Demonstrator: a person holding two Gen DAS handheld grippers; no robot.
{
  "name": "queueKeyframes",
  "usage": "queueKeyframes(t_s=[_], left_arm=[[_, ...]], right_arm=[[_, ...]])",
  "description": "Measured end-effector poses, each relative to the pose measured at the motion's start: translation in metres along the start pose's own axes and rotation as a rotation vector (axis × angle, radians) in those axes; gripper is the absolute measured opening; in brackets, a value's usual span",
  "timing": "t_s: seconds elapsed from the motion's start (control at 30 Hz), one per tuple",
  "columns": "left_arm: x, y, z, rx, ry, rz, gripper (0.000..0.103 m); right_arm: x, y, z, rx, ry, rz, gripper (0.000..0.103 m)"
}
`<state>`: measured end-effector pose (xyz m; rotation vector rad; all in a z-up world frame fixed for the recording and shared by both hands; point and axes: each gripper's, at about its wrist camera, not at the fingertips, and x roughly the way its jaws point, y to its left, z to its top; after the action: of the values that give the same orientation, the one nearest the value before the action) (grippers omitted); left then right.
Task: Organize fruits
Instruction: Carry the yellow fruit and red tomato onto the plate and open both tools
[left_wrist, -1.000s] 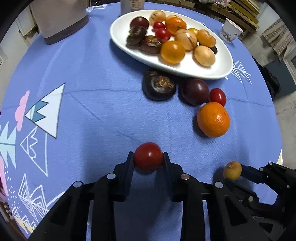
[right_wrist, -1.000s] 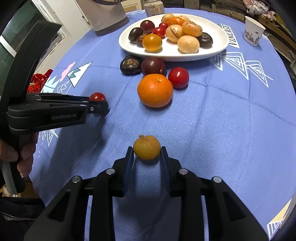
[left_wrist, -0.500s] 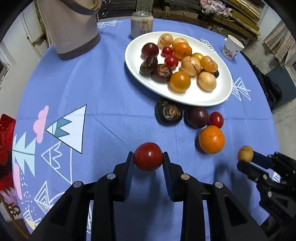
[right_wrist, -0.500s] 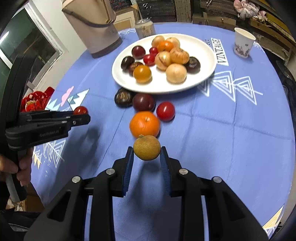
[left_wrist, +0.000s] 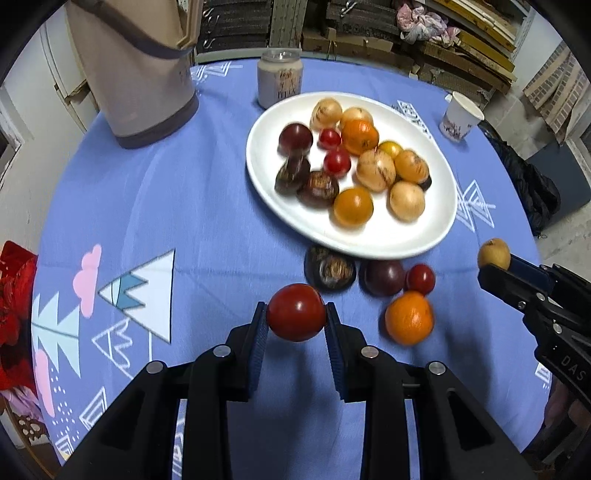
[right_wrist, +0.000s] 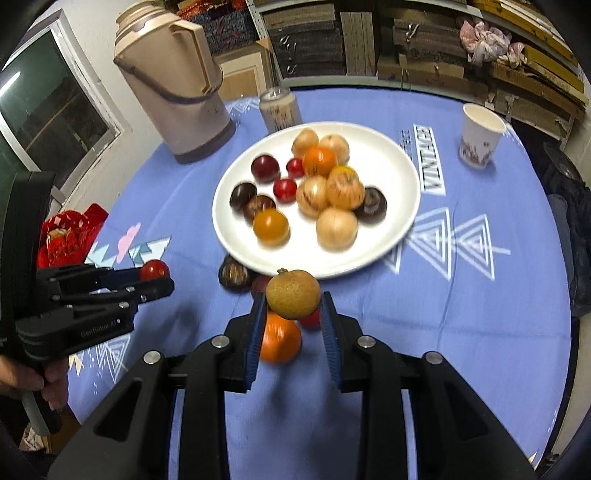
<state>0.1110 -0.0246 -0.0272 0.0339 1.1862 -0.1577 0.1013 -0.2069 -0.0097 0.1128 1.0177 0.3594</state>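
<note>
My left gripper (left_wrist: 296, 321) is shut on a red tomato (left_wrist: 296, 312) and holds it well above the blue cloth; it also shows in the right wrist view (right_wrist: 155, 277). My right gripper (right_wrist: 293, 312) is shut on a small yellow-brown fruit (right_wrist: 293, 293), raised near the front rim of the white plate (right_wrist: 402, 184); it also shows in the left wrist view (left_wrist: 494, 254). The plate (left_wrist: 439, 206) holds several fruits. On the cloth in front of it lie a dark mangosteen (left_wrist: 330, 267), a dark plum (left_wrist: 382, 277), a small tomato (left_wrist: 421, 277) and an orange (left_wrist: 409, 317).
A tan thermos jug (right_wrist: 173, 85) stands at the back left. A glass jar (right_wrist: 279, 109) stands behind the plate and a paper cup (right_wrist: 480, 134) at the back right. Red wrapping (right_wrist: 68, 236) lies at the table's left edge.
Both grippers have risen with their fruits and tilted up, so the table looks farther away. The thermos, jar and cup have come into fuller view.
</note>
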Motion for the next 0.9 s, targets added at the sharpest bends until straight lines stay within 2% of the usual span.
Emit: queueKeyframes(t_s=[0.43, 0.9], left_arm=[[0.004, -0.007, 0.047, 0.014, -0.058, -0.004, 0.031], [0.025, -0.013, 0.08, 0.019, -0.065, -0.02, 0.031]], right_arm=[[0.023, -0.002, 0.039, 0.017, -0.025, 0.02, 0.029], [0.058, -0.013, 0.063, 0.049, -0.008, 0.031, 0.029]])
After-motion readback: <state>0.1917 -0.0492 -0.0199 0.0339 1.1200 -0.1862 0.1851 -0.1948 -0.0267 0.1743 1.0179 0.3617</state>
